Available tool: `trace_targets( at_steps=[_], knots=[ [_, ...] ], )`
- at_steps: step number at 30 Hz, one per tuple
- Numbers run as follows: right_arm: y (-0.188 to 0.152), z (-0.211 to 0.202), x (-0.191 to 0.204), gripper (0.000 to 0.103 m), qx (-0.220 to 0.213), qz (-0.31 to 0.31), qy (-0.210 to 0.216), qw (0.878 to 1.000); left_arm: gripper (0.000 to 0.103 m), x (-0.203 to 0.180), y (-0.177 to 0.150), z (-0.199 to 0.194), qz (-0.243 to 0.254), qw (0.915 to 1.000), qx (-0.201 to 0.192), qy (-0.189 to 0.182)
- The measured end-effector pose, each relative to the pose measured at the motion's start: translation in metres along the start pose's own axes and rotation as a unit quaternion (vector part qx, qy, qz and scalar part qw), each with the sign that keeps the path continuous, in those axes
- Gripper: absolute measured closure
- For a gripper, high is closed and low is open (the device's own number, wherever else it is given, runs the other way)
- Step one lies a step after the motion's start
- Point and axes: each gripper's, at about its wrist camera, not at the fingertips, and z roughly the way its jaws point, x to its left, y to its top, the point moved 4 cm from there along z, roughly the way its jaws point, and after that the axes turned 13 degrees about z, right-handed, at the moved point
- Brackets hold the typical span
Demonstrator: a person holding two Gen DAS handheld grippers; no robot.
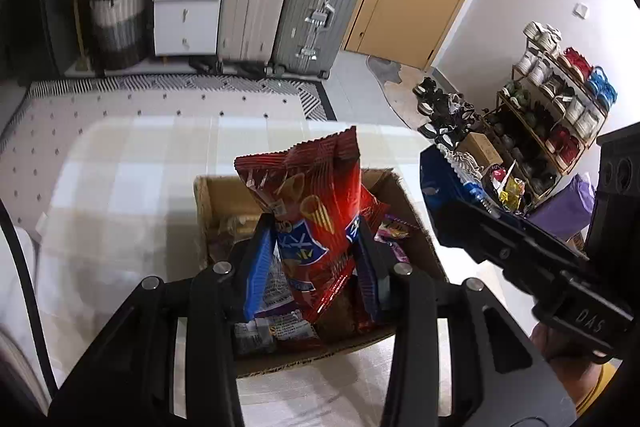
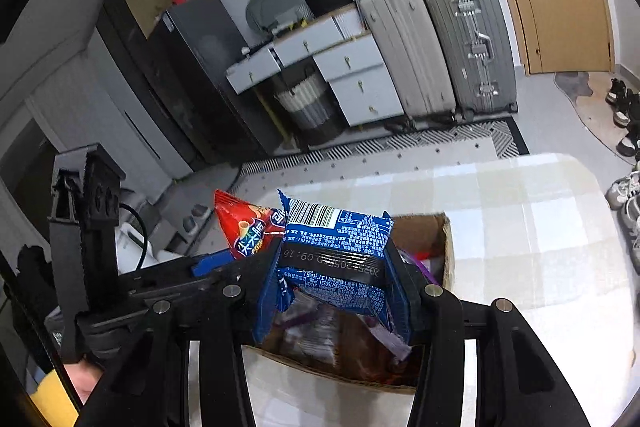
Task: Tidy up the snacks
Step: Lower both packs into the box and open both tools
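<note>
A: What does the left tool [image 1: 316,247] hold?

B: It is clamped on a red bag [image 1: 316,203] of chips. Its blue-padded fingers [image 1: 260,263] press the bag from both sides, and the bag stands upright between them, crinkled top edge uppermost.

A: And where is that bag?

B: Above the box [image 1: 416,223], an open cardboard carton on the table [image 1: 120,187]. The bag's lower end hangs over the packets [image 1: 280,327] lying inside.

A: The right tool [image 2: 336,267]?

B: Clamped as well, on a blue bag [image 2: 340,247]. The printed back faces the camera, with a barcode at the top and a black band with a date stamp across the middle. The fingers pinch it at both sides, so it bulges between them.

A: Is it over the box too?

B: In the right wrist view it hangs in front of the box's near part; the far corner shows behind it. A purple packet [image 2: 388,335] lies under it in the box.

A: How do the two tools stand to each other?

B: Side by side, near each other. From the left wrist, the right tool comes in from the right edge, its bag just beside the box's right wall. From the right wrist, the left tool sits to the left with the red bag's tip poking up.

A: What covers the table?

B: A pale checked cloth. Behind it lie a dotted rug [image 1: 160,99] and two suitcases [image 1: 288,7] against the wall.
</note>
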Motion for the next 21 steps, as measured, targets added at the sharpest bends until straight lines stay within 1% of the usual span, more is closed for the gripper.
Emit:
trace_targets(
  at_steps=[2,7,10,12,14,15,18,21],
  knots=[
    [-0.004,0.008,-0.005,0.056,0.01,-0.004,-0.007,1.0,0.068,0.004,-0.005,0.014,-0.012,0.9998,0.011,-0.013],
    [-0.015,0.025,-0.01,0.056,0.034,-0.031,-0.014,0.999,0.068,0.011,-0.016,0.041,-0.007,0.9996,0.026,0.002],
    [-0.019,0.033,-0.013,0.056,0.05,-0.017,0.004,0.999,0.068,0.017,-0.024,0.059,-0.012,0.9987,0.046,0.017],
    [-0.02,0.038,-0.017,0.056,0.052,-0.006,0.007,0.999,0.067,0.022,-0.027,0.066,-0.013,0.9988,0.043,0.018],
    [-0.021,0.043,-0.019,0.056,0.056,0.002,0.011,0.998,0.067,0.021,-0.027,0.07,-0.001,0.9987,0.043,0.026],
    [-0.022,0.045,-0.02,0.056,0.058,0.001,0.008,0.998,0.067,0.019,-0.034,0.064,0.003,0.9987,0.043,0.028],
    [-0.026,0.049,-0.022,0.056,0.061,-0.004,0.001,0.998,0.067,0.016,-0.04,0.063,0.02,0.9983,0.044,0.033],
    [-0.028,0.051,-0.025,0.056,0.062,-0.002,-0.006,0.998,0.067,0.018,-0.047,0.066,0.014,0.9981,0.056,0.02]
  ],
)
